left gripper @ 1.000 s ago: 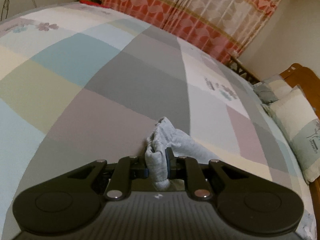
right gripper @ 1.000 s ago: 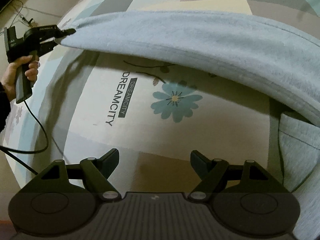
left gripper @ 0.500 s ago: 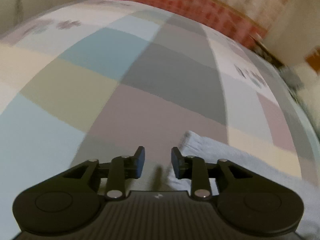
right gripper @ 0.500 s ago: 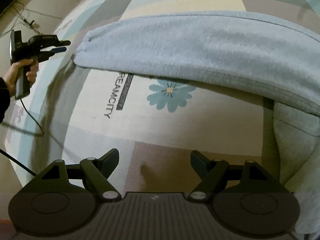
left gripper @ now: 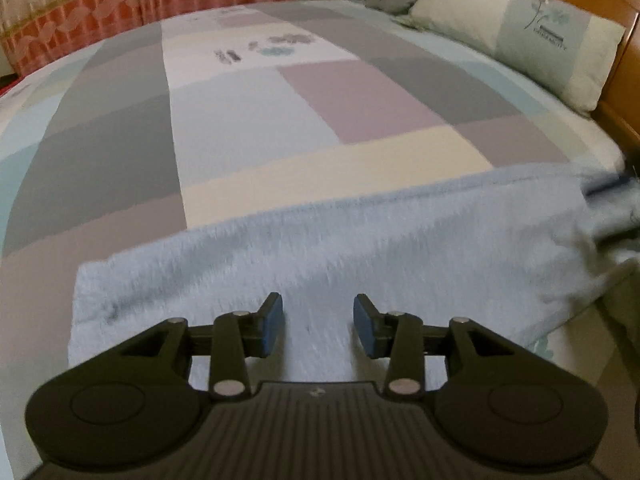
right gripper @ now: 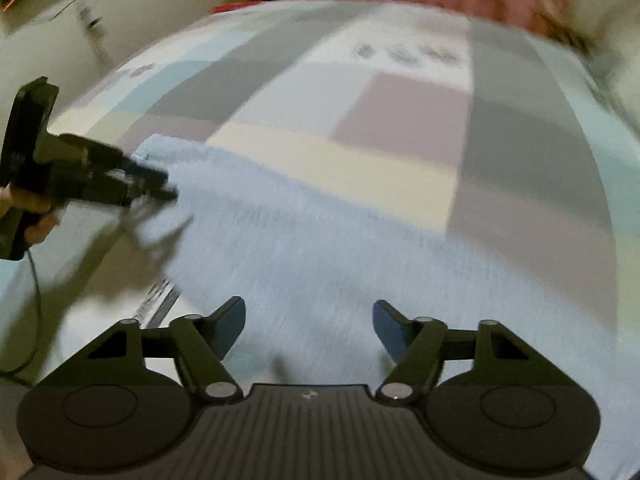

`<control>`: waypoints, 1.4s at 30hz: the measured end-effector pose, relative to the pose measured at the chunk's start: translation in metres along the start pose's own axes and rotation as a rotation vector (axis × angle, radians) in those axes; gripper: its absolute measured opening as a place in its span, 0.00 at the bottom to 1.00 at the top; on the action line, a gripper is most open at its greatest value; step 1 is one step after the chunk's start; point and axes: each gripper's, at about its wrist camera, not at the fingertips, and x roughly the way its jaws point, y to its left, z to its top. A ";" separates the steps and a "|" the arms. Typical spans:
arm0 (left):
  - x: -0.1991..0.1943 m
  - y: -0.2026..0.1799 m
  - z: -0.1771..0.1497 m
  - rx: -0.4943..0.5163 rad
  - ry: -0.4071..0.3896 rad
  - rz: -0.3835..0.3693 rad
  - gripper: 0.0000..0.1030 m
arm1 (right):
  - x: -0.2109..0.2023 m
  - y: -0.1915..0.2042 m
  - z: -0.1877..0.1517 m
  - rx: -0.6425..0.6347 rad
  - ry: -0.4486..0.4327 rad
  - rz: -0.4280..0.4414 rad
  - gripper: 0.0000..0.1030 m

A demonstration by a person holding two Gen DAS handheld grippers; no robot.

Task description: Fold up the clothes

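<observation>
A pale blue-grey fleecy garment [left gripper: 360,248] lies spread flat across the patchwork bedspread [left gripper: 248,120]. My left gripper [left gripper: 318,326] hovers open just above its near left part, with nothing between the blue pads. In the right wrist view the same garment [right gripper: 340,248] fills the middle, and my right gripper [right gripper: 308,326] stands wide open over it, holding nothing. That view also shows the left gripper [right gripper: 160,188] at the garment's far left corner, held by a hand [right gripper: 36,224]. The right wrist view is blurred.
Pillows [left gripper: 520,36] and a wooden headboard [left gripper: 624,80] stand at the right of the bed. Red patterned curtains [left gripper: 120,4] hang behind it. A cable [right gripper: 32,312] trails from the left gripper's handle. Bare bedspread lies beyond the garment.
The left gripper let go of the garment's corner and opened; the garment dropped flat onto the bed. Both views have swung round, the right one now facing the curtains.
</observation>
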 end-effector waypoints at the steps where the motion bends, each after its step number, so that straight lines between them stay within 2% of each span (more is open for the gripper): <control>1: -0.001 0.003 -0.003 -0.014 0.005 0.007 0.39 | 0.007 -0.003 0.012 -0.032 -0.002 0.011 0.70; 4: -0.002 0.011 -0.014 -0.058 0.020 0.030 0.39 | 0.035 -0.008 0.047 -0.083 0.002 0.063 0.68; 6: -0.002 0.024 -0.025 -0.125 0.064 0.039 0.39 | 0.055 -0.004 0.066 -0.122 0.008 0.085 0.67; 7: -0.002 0.032 -0.032 -0.161 0.093 0.036 0.38 | 0.065 -0.001 0.073 -0.142 0.010 0.090 0.66; 10: -0.016 0.042 -0.057 -0.243 0.094 -0.002 0.39 | 0.094 0.013 0.092 -0.180 0.027 0.128 0.64; 11: -0.020 0.045 -0.059 -0.267 0.117 -0.020 0.39 | 0.103 0.019 0.098 -0.198 0.032 0.143 0.63; 12: -0.025 0.049 -0.059 -0.281 0.114 -0.033 0.39 | 0.111 0.027 0.105 -0.222 0.035 0.157 0.62; 16: -0.036 0.066 -0.048 -0.258 -0.014 0.005 0.40 | 0.142 0.049 0.134 -0.318 0.026 0.192 0.61; 21: -0.007 0.085 -0.051 -0.299 0.023 0.024 0.40 | 0.191 0.065 0.163 -0.348 0.041 0.228 0.55; 25: -0.018 0.081 -0.065 -0.301 -0.010 -0.002 0.41 | 0.218 0.083 0.171 -0.383 0.047 0.292 0.49; 29: -0.020 0.085 -0.067 -0.320 -0.023 -0.030 0.41 | 0.237 0.106 0.179 -0.439 0.055 0.336 0.47; 30: -0.021 0.087 -0.067 -0.326 -0.027 -0.035 0.41 | 0.240 0.113 0.179 -0.466 0.056 0.335 0.45; 31: -0.024 0.088 -0.065 -0.328 -0.039 -0.042 0.41 | 0.242 0.119 0.179 -0.496 0.058 0.332 0.36; 32: -0.027 0.089 -0.063 -0.329 -0.051 -0.048 0.41 | 0.242 0.125 0.179 -0.526 0.063 0.336 0.21; 33: -0.027 0.091 -0.062 -0.323 -0.053 -0.045 0.41 | 0.241 0.129 0.178 -0.548 0.070 0.343 0.12; 34: -0.026 0.092 -0.060 -0.316 -0.054 -0.041 0.42 | 0.240 0.132 0.177 -0.565 0.079 0.348 0.08; 38: -0.025 0.097 -0.055 -0.289 -0.060 -0.026 0.41 | 0.237 0.137 0.181 -0.580 0.069 0.319 0.04; 40: -0.024 0.100 -0.053 -0.276 -0.063 -0.018 0.41 | 0.233 0.136 0.188 -0.577 0.021 0.274 0.04; 42: -0.026 0.104 -0.046 -0.253 -0.073 0.005 0.41 | 0.232 0.132 0.196 -0.546 0.000 0.266 0.05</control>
